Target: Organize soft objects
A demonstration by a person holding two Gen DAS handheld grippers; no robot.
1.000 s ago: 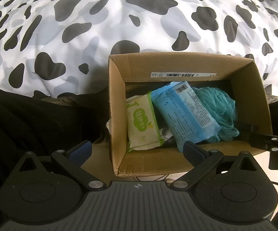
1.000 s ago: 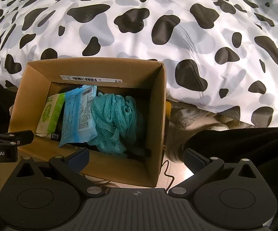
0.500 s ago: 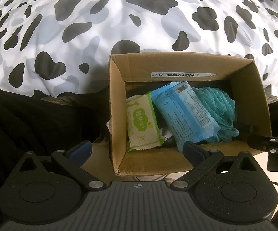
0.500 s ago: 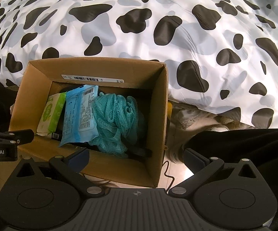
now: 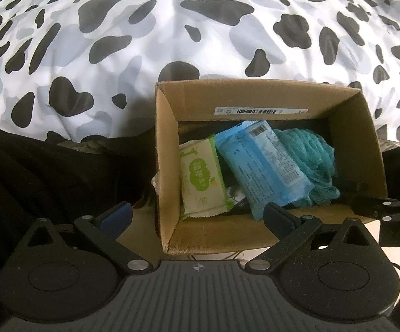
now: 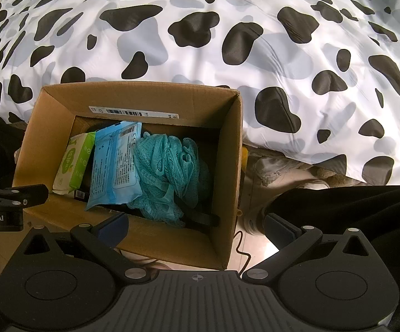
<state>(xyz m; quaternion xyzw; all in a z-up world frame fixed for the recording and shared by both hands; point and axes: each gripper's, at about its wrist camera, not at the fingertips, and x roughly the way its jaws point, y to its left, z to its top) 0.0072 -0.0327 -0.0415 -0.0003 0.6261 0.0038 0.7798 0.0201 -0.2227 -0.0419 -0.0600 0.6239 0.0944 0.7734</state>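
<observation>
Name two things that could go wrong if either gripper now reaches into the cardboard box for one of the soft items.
1. The blue wipes pack leans across the teal mesh sponge and the green wipes pack; pulling one could drag the others.
2. The left gripper and right gripper, both open, sit close at the cardboard box; they might collide or catch its near wall.

Bright daylight washes the cow-print duvet [image 5: 144,41] at top, the cardboard box [image 6: 227,166] interior lies shadowed, and fisheye bending darkens every corner.
</observation>
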